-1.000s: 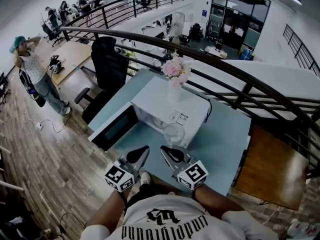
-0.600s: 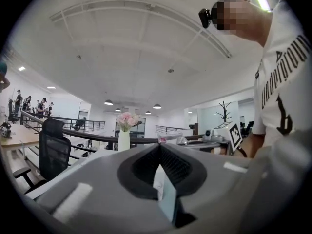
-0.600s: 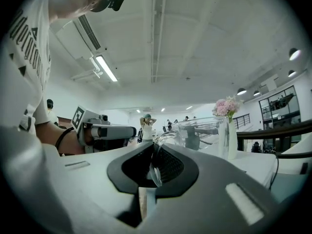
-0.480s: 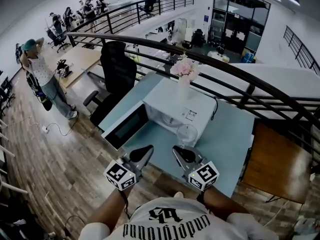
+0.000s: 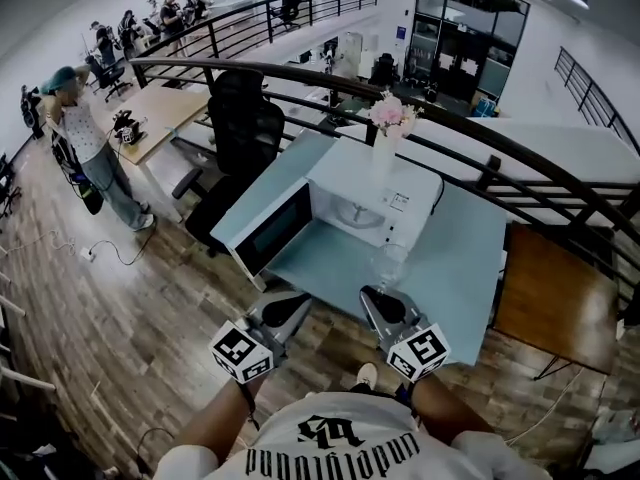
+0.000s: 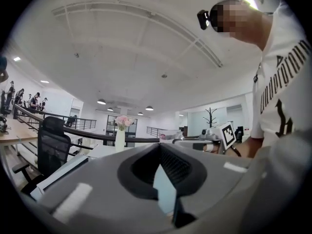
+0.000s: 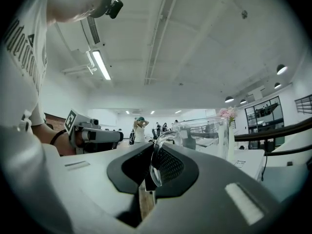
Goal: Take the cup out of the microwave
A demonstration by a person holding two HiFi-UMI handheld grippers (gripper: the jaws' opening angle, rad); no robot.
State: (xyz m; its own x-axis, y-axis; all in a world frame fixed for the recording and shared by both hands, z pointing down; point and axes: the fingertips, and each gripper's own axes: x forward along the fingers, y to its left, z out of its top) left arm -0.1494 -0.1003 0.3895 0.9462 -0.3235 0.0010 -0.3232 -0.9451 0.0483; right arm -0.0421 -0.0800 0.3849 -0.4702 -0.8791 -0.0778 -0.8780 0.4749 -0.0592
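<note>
Currently held: clear glass cup with loop handle [image 5: 390, 264], out of the white microwave oven [image 5: 405, 183], just before its open cavity. We find the right gripper [image 5: 384, 304] clenched on that handle. The left gripper [image 5: 284, 308] is closed on nothing, before the microwave's open door [image 5: 270, 233]. We judge the cup light, rigid, slick and breakable; the handle is the soundest hold

One microwave [image 5: 340, 178], one clear cup [image 5: 392, 265], one flower vase [image 5: 383, 164], one black chair [image 5: 245, 128], two grippers [image 5: 288, 306] [image 5: 382, 302].
</note>
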